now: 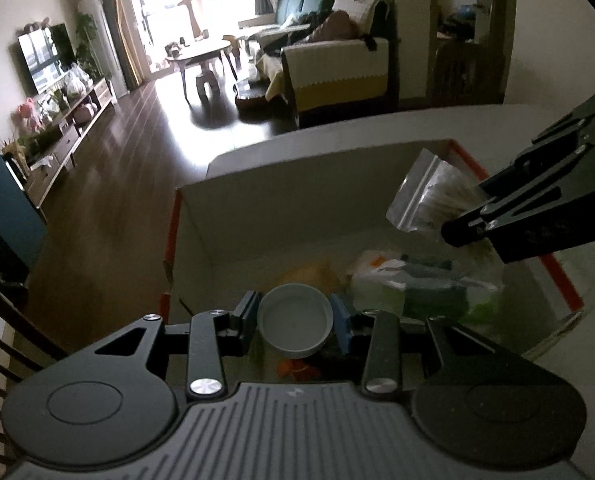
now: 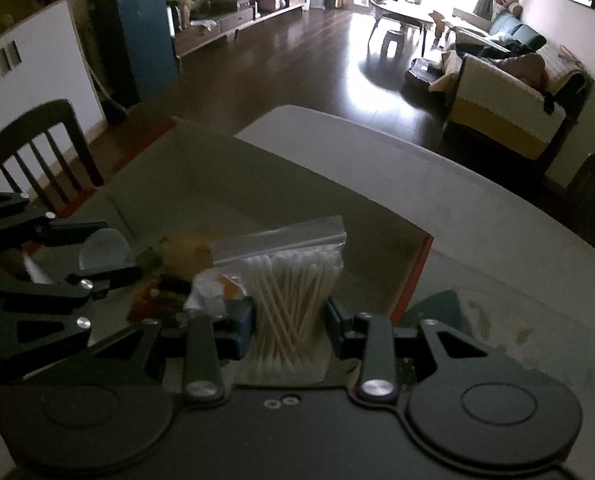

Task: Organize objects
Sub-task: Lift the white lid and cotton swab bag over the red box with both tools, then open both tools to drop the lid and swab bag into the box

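I saw strong daylight blowing out the far window (image 1: 165, 8), glare streaking the dark floor (image 2: 337, 52). The foreground stayed dim and slightly soft; fisheye bending curved the edges.

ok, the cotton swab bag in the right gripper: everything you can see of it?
The cotton swab bag is a clear plastic zip pouch, seal strip uppermost and closed, packed with white-tipped, pale-stemmed swabs. It stands roughly upright, pinched low down between the fingers of the right hand-held gripper, held above the open cardboard box with red-taped edges. Only the gripper touches it.
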